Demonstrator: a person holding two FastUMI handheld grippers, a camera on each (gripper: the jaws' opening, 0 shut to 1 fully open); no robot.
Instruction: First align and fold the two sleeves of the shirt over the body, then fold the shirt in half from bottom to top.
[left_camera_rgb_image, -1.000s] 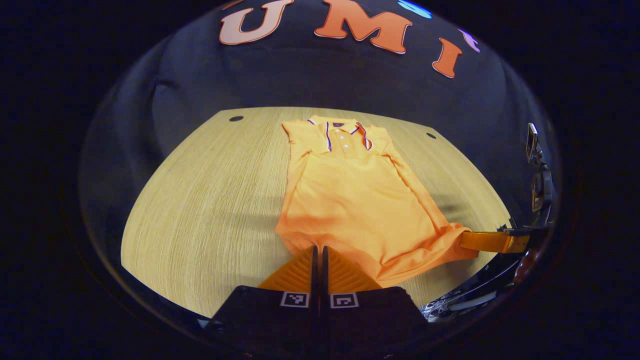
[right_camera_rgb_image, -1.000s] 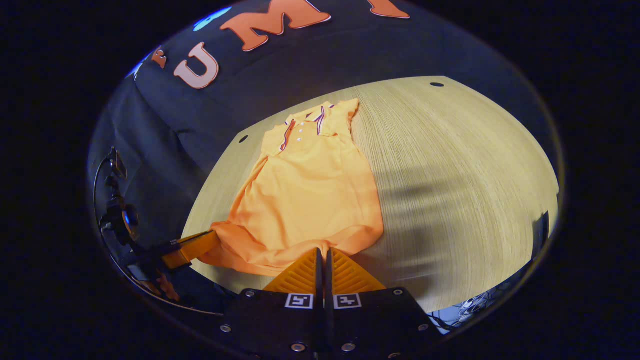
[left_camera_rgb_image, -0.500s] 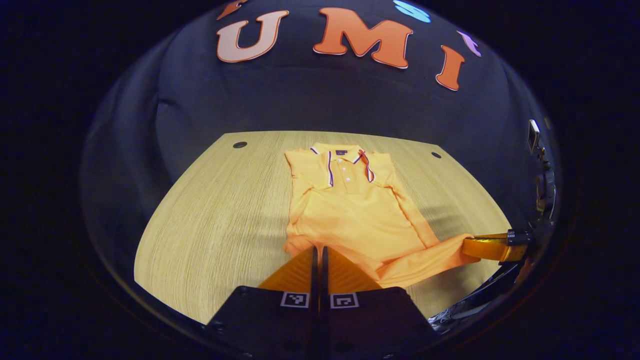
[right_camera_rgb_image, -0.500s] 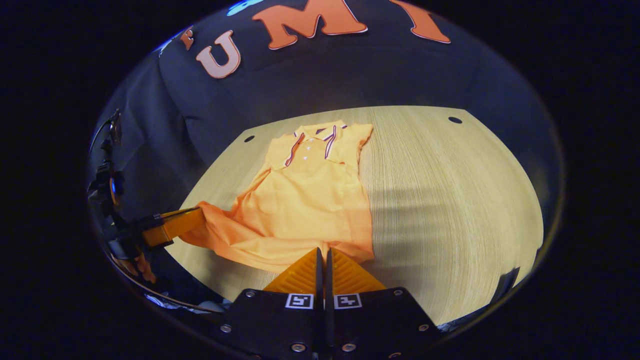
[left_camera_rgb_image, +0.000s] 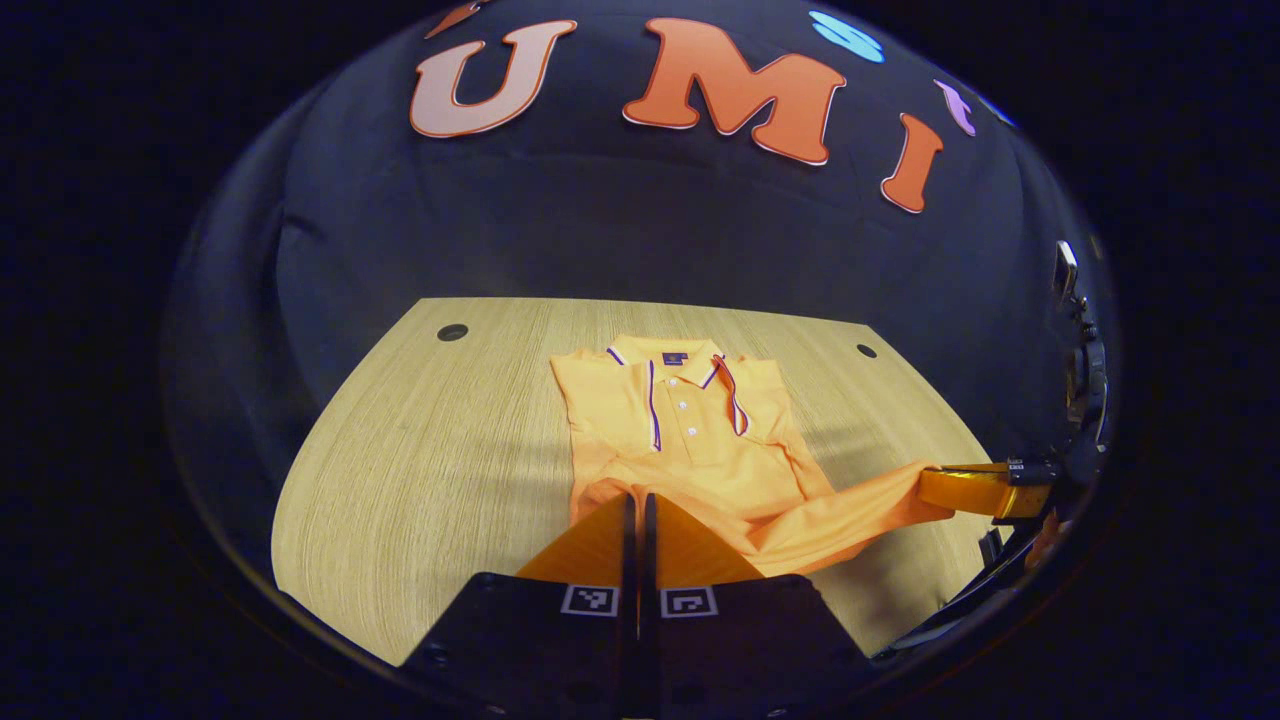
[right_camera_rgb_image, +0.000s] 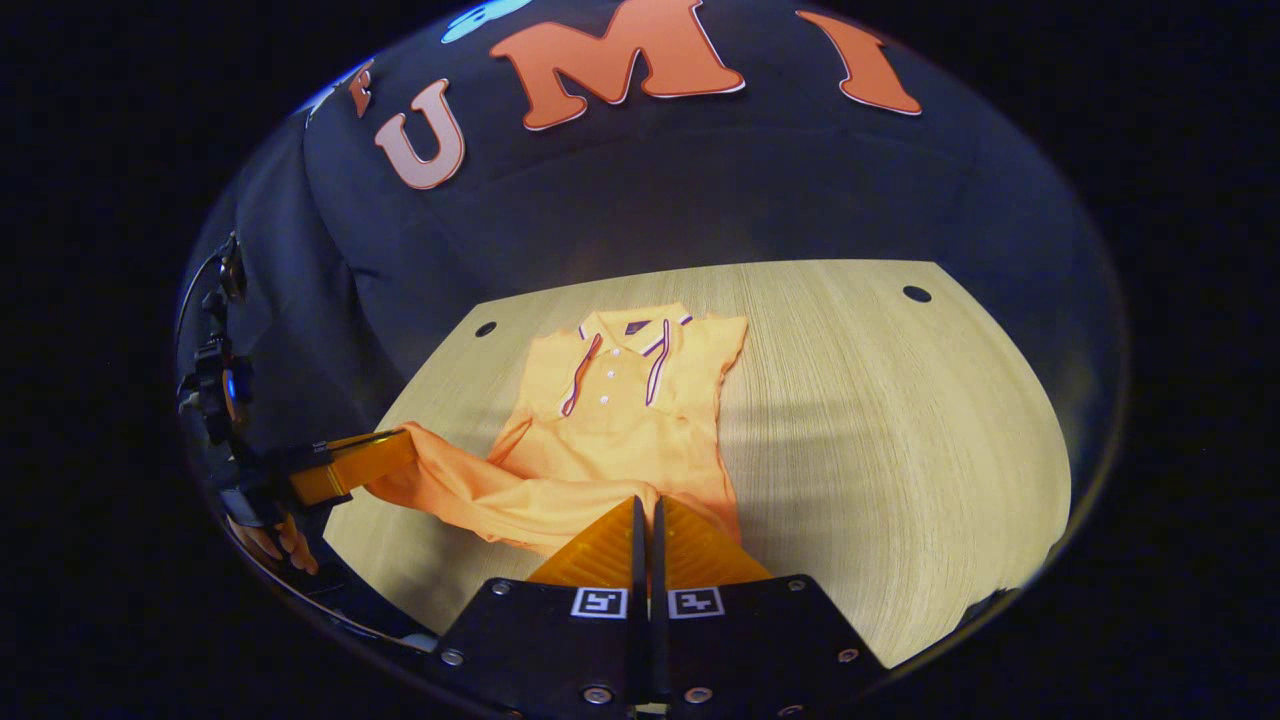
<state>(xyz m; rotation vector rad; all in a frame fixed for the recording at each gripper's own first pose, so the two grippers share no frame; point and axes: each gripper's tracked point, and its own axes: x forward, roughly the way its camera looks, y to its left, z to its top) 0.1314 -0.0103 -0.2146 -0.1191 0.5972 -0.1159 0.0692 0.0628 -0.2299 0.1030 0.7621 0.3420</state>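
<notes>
So the orange shirt (left_camera_rgb_image: 690, 440) lay flat on the table (left_camera_rgb_image: 420, 480) with its collar (left_camera_rgb_image: 680, 365) at the far end, toward the booth wall, and its long axis ran straight away from both cameras, hem nearest, collar farthest. The sleeves looked already tucked in over the body, so I'd say this was the bottom-to-top fold in progress.

The left hand-held gripper (left_camera_rgb_image: 636, 515) had its fingers closed tight together with the hem's left corner pinched between them, and the cloth rose up off the table right at the tips. The right hand-held gripper (right_camera_rgb_image: 646, 520) was the same deal: fingers pressed shut on the hem's right corner. In the left gripper view you could also see the right one off to the side (left_camera_rgb_image: 975, 490), with a band of hem fabric stretched out to it and clear of the table. The right gripper view showed the mirror of that, the left one out at the edge (right_camera_rgb_image: 350, 465) and the hem (right_camera_rgb_image: 470, 490) draped between the two.

What the move hinges on, as I read it: the collar sat dead ahead of both, along the shirt's length, and neither hand looked closer to it. So both would need to carry the hem forward evenly, or the fold would probably land crooked across the chest.
</notes>
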